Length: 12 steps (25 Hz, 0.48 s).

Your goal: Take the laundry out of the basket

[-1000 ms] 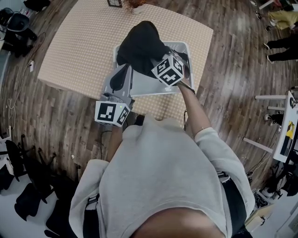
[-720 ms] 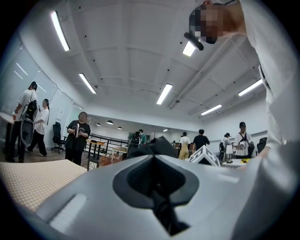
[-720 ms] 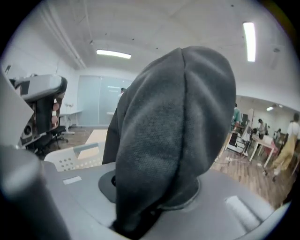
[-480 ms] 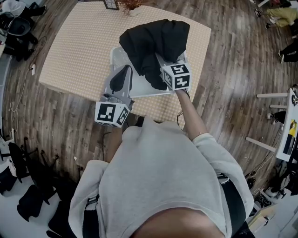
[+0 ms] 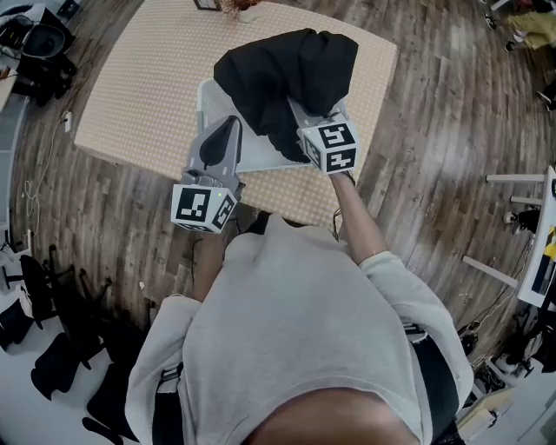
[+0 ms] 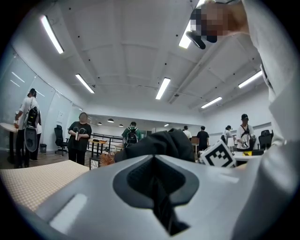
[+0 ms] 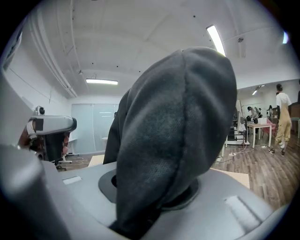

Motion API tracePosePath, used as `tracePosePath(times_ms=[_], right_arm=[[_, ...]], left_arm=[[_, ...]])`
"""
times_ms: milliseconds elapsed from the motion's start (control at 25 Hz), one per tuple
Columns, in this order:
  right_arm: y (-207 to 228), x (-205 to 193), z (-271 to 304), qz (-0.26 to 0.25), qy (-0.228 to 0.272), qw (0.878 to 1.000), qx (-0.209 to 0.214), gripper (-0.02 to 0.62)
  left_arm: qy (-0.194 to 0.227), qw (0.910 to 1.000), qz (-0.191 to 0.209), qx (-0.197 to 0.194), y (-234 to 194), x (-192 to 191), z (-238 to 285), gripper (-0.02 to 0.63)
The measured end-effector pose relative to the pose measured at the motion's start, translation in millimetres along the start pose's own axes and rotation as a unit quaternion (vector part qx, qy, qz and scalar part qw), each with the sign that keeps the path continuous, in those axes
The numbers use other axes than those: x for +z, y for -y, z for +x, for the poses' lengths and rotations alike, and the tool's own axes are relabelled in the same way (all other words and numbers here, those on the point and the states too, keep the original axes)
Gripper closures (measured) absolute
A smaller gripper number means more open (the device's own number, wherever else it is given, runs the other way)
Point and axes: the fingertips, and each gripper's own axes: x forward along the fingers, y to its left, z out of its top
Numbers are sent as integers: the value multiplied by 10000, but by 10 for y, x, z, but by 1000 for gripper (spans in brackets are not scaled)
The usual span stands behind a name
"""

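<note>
A black garment (image 5: pixel 282 74) hangs bunched above the white laundry basket (image 5: pixel 207 94) on the beige table. My right gripper (image 5: pixel 301 119) is shut on its lower folds, and the cloth covers the fingertips. In the right gripper view the dark cloth (image 7: pixel 178 131) rises out of the closed jaws of the right gripper (image 7: pixel 151 206) and fills the middle. My left gripper (image 5: pixel 228 127) sits at the basket's front left side, apart from the garment. In the left gripper view the left gripper (image 6: pixel 157 187) has its jaws together with nothing seen between them, and the garment (image 6: pixel 159 143) bulges just beyond.
The table (image 5: pixel 139 78) has bare room to the basket's left and behind it. A small item (image 5: pixel 228 4) stands at the far edge. Wood floor (image 5: pixel 452 104) surrounds the table. Several people (image 6: pixel 80 136) stand in the room's background.
The right gripper has risen and rolled, lifting the black garment higher out of the basket; the cloth has spread toward the right. The left gripper has shifted slightly left.
</note>
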Motion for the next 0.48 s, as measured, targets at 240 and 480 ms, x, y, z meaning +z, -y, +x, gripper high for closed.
tracePosePath(times_ms=[240,480], right_arm=[[-122,247,-323,56,417,9991,0,485],[-495,654,-762,-203,920,9955,-70,485]], left_arm=[[128,9999,80,45,123,91,-212,595],[290,9995,87,-46,273,143,-679,595]])
